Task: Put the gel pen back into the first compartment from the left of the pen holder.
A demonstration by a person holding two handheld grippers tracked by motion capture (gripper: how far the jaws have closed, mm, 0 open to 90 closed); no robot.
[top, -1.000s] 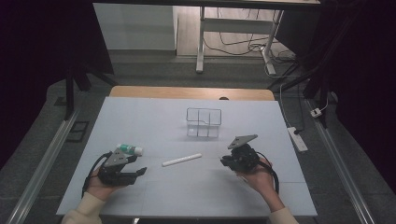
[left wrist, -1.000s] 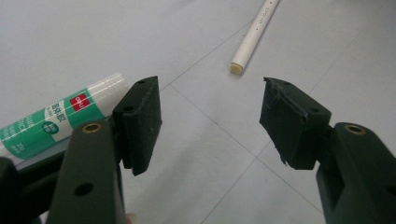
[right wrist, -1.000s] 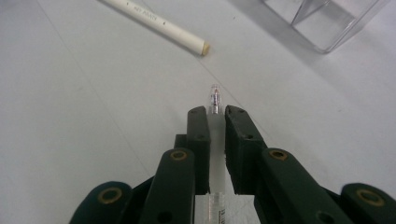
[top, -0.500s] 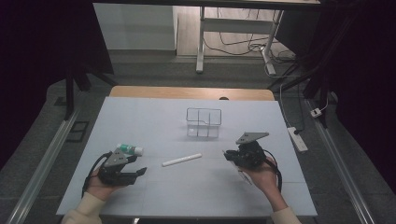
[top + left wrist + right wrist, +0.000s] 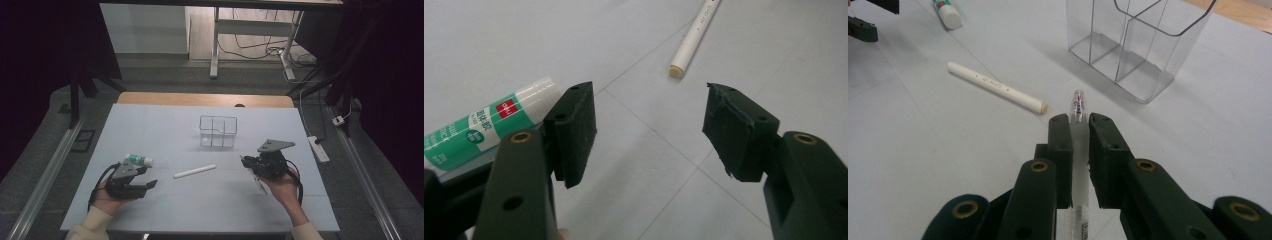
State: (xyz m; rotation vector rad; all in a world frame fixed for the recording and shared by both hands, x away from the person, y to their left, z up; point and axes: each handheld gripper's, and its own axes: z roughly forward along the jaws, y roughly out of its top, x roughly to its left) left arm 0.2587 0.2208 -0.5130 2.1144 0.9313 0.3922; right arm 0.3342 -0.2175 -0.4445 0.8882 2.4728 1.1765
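Clamping clear pen (image 5: 1078, 112) lengthwise, right gripper (image 5: 1077, 131) w/ tip poking past jaws.

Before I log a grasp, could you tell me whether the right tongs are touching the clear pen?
Touching. In the right gripper view, the right tongs are shut on the clear pen: both pads press its barrel and its tip sticks out ahead.

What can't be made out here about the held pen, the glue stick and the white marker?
- Clear pen: right gripper view, rear end cut off by the bottom edge; fingers cover its sides.
- Glue stick: left gripper view, its cap end runs off the left edge, partly behind the left gripper's finger.
- White marker: high view, its print is too small to read.
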